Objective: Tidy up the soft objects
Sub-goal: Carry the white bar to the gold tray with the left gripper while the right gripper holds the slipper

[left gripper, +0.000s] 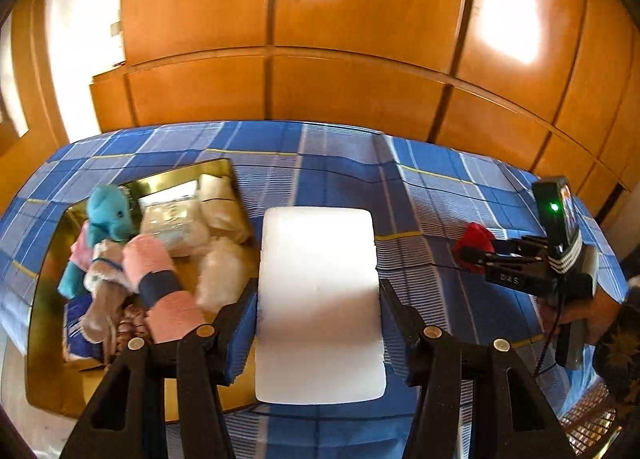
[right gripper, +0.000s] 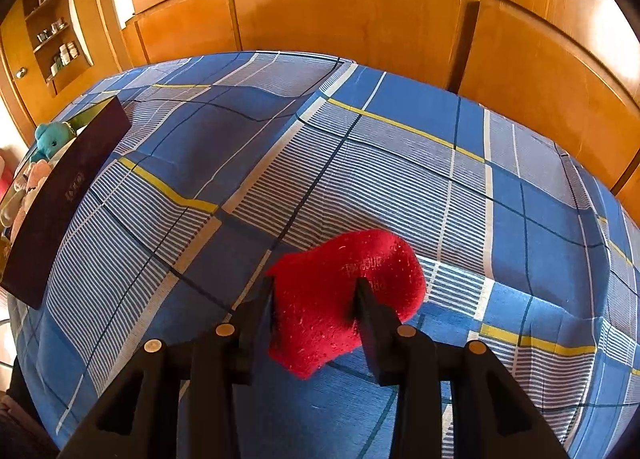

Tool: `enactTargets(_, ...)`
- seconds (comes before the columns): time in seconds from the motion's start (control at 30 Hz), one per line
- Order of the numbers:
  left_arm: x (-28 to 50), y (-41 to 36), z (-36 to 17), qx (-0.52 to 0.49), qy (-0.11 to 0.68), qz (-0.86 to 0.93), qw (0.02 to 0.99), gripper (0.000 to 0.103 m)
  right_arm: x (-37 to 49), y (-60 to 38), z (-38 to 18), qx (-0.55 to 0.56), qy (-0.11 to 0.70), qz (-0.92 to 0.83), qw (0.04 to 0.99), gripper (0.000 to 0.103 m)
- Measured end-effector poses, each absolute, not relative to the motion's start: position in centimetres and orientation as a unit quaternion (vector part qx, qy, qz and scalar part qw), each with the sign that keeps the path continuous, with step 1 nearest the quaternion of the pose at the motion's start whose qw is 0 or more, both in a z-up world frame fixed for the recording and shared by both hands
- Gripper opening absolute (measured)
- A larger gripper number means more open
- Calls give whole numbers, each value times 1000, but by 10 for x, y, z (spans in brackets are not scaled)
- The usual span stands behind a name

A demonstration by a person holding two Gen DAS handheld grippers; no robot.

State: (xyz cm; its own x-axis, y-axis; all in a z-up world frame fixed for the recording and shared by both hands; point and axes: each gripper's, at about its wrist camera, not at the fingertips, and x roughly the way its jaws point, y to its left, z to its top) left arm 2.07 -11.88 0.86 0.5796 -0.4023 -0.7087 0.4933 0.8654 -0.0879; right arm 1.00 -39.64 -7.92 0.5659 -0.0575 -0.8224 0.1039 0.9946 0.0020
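Observation:
A white foam block (left gripper: 318, 299) sits between the fingers of my left gripper (left gripper: 318, 295), which is shut on its two sides above the blue checked cloth. A gold-lined box (left gripper: 44, 339) to its left holds a teal teddy bear (left gripper: 110, 213), pink socks (left gripper: 160, 283), white packets and fluffy pieces. My right gripper (right gripper: 316, 291) is shut on a red plush heart (right gripper: 344, 299), held just over the cloth. In the left wrist view the right gripper (left gripper: 474, 253) and the heart (left gripper: 474, 243) show at the right.
The blue checked cloth (right gripper: 400, 139) covers the whole surface. The box's dark outer wall (right gripper: 60, 195) stands at the left in the right wrist view, with the teal bear (right gripper: 50, 139) behind it. Wooden cabinets (left gripper: 320, 39) line the back. A shelf niche (right gripper: 56, 35) is at far left.

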Motion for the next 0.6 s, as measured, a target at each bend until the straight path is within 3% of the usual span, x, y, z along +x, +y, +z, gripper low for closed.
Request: enactTargets(0.6,39,-58,-2,21,400,-179,898,57,6,-392,-80,4,449,-46,892,38)
